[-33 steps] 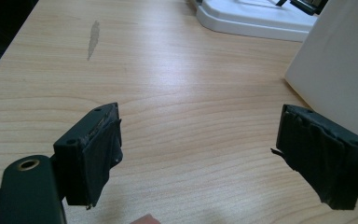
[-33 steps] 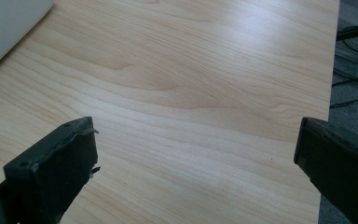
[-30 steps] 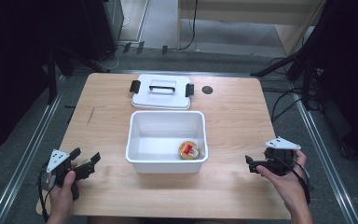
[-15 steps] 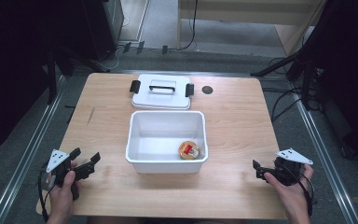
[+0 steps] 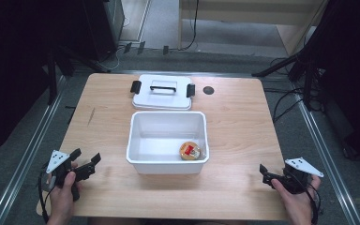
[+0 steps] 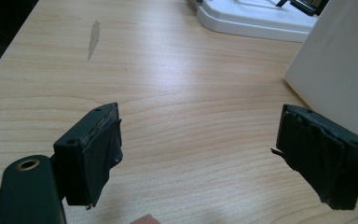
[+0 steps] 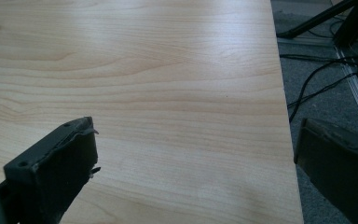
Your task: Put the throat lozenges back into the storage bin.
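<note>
Grippers idle at table's near corners, left gripper (image 5: 85,162) at seven o'clock and right gripper (image 5: 268,176) at five, jaws wide and empty; likely between steps, small round tin (image 5: 190,150) lying inside white bin (image 5: 168,164), lid (image 5: 162,92) at twelve, probably next to fetch and seat.

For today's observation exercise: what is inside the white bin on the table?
Inside the white bin lies one small round container with a red-and-yellow top, near the front right corner. The near wall hides the floor strip just behind it.
</note>
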